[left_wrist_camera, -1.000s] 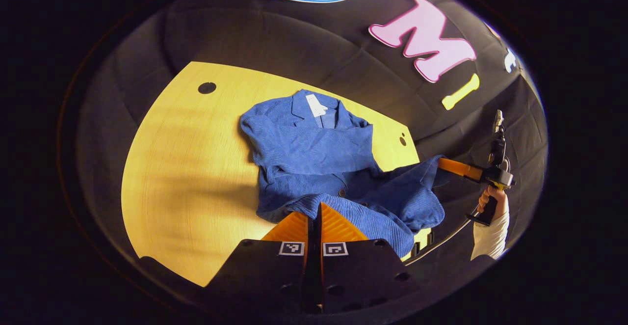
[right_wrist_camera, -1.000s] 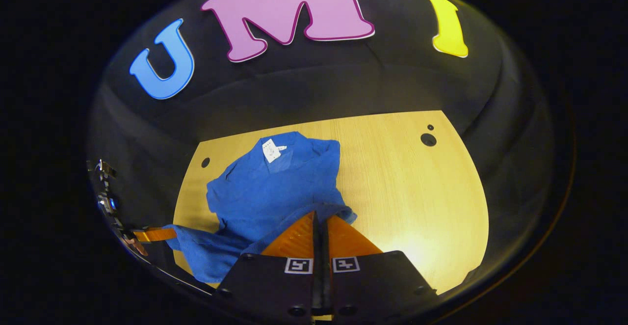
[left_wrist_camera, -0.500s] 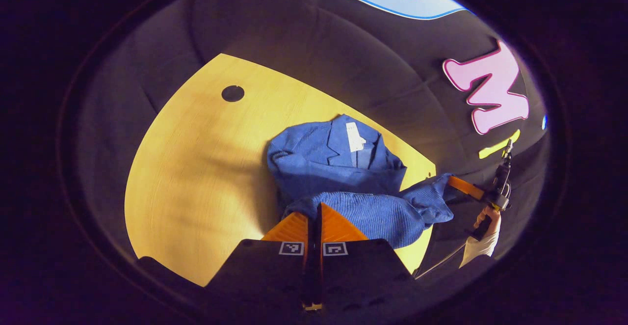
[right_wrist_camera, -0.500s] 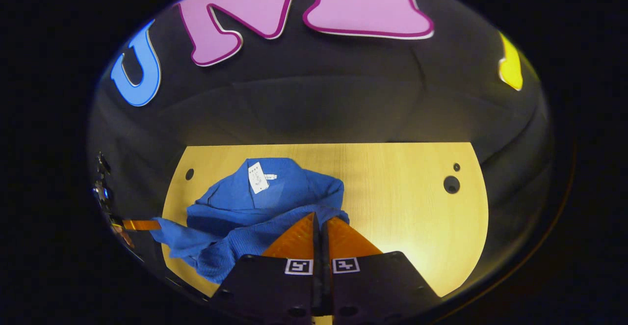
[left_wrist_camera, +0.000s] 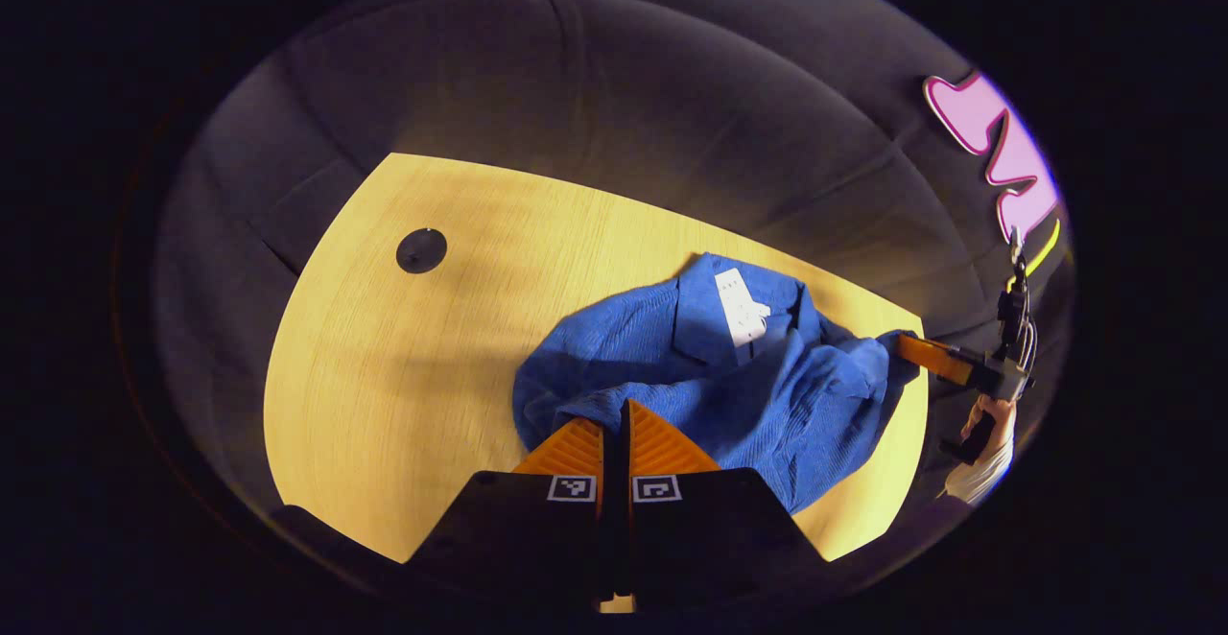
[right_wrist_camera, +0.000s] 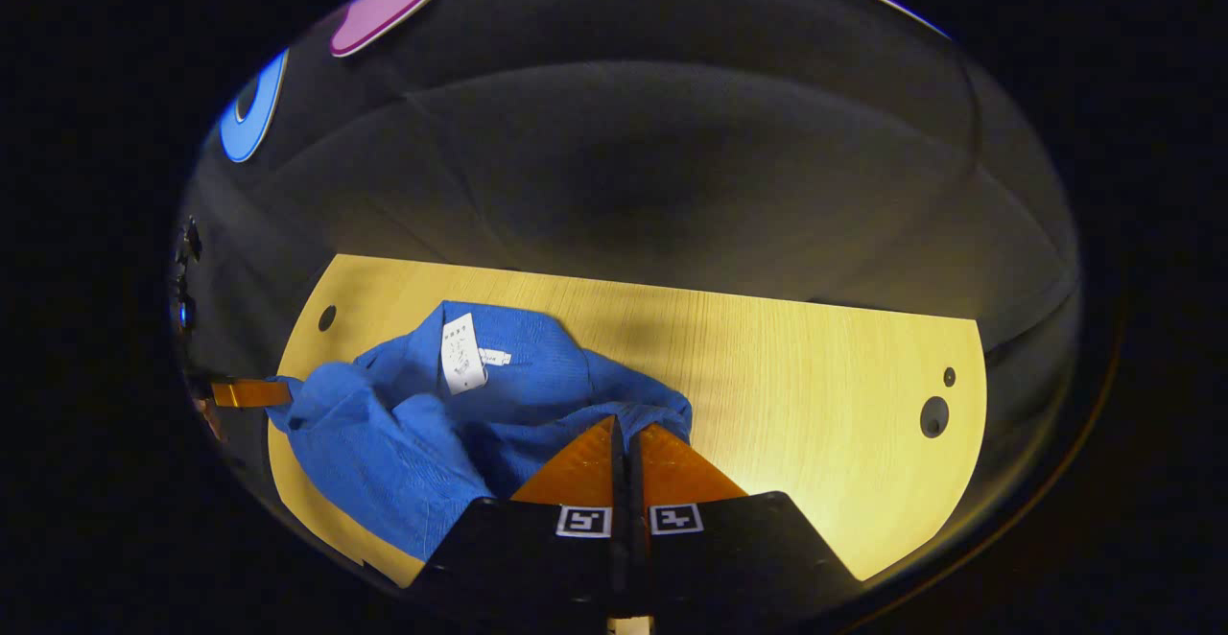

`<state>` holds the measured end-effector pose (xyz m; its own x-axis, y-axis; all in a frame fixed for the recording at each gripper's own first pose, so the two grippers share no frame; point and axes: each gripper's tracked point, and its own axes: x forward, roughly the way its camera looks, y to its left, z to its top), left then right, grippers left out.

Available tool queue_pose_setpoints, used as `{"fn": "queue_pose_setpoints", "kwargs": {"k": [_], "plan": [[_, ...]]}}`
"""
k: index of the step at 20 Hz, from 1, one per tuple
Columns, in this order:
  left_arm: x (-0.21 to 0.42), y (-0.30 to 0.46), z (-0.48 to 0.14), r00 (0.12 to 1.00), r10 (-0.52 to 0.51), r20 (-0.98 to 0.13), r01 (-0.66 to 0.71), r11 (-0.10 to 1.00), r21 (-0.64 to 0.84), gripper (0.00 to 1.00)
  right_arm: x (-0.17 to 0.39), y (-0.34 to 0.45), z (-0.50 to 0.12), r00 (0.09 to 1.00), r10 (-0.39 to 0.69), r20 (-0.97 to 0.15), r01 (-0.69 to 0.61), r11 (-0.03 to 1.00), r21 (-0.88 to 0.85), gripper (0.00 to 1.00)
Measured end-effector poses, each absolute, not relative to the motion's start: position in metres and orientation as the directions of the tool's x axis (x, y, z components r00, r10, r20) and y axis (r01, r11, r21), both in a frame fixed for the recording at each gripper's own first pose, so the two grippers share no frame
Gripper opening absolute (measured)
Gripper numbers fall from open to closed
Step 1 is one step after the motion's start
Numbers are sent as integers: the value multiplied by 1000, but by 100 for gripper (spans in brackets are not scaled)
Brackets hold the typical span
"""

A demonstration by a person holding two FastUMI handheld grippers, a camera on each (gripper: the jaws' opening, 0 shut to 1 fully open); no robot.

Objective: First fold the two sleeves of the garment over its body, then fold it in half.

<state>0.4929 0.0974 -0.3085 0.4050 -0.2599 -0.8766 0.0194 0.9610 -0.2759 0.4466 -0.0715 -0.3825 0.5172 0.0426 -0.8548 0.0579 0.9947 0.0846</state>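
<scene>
Left gripper view. The left gripper [left_wrist_camera: 617, 414] is seen clenched on the near hem of the blue ribbed-fabric garment [left_wrist_camera: 710, 381], which lies bunched on the pale wooden table [left_wrist_camera: 384, 376] with its collar and white tag [left_wrist_camera: 743, 307] toward the booth wall. Farther off, the right gripper [left_wrist_camera: 911, 347], held by a hand [left_wrist_camera: 988, 419], is seen gripping the opposite corner of the same hem. The lifted hem is being carried over the body; the half fold is judged to be under way.

Right gripper view. The right gripper [right_wrist_camera: 625, 434] is seen closed on a corner of the garment [right_wrist_camera: 403, 434]; the left gripper [right_wrist_camera: 259, 392] is pinching the other corner at the far left edge. A risk is judged here: if the two corners are carried unevenly, the hem may land askew or bunch over the collar; a thin pinch may also slip. The folded sleeves are hidden under the raised cloth, so their position cannot be confirmed. The tag [right_wrist_camera: 460, 355] is too small to read, and the cloth between each pair of fingers is probably thin.
</scene>
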Motion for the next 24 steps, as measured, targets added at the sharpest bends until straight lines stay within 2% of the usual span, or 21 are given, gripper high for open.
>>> {"fn": "queue_pose_setpoints", "kwargs": {"k": [3,6,7,9,10,12,14,19,24], "plan": [[501,106,-321,408,-218,-886,4,972,-237,0,457,-74,-388,543,44,-839,47,995,83,1],[517,111,-322,469,-197,-861,-57,966,-252,4,467,-74,-377,586,60,-808,54,992,113,4],[522,111,-317,507,-203,-838,-75,958,-278,27,476,-78,-378,598,37,-801,70,993,98,6],[526,123,-306,555,-169,-815,-72,966,-250,72,480,-79,-364,643,36,-765,53,994,91,46],[526,130,-301,568,-136,-812,-60,977,-205,80,482,-84,-356,671,23,-741,40,997,67,55],[531,132,-282,615,-99,-782,-30,988,-150,84,483,-83,-335,716,7,-698,14,1000,25,99],[533,115,-260,663,-138,-735,3,983,-182,84,481,-68,-318,747,28,-665,-32,999,6,97],[507,82,-206,738,-189,-648,58,974,-218,84,460,-38,-264,802,86,-592,-145,988,-52,98],[474,67,-158,830,-133,-542,105,991,-82,84,410,-10,-200,845,115,-523,-180,981,-75,99]]}}
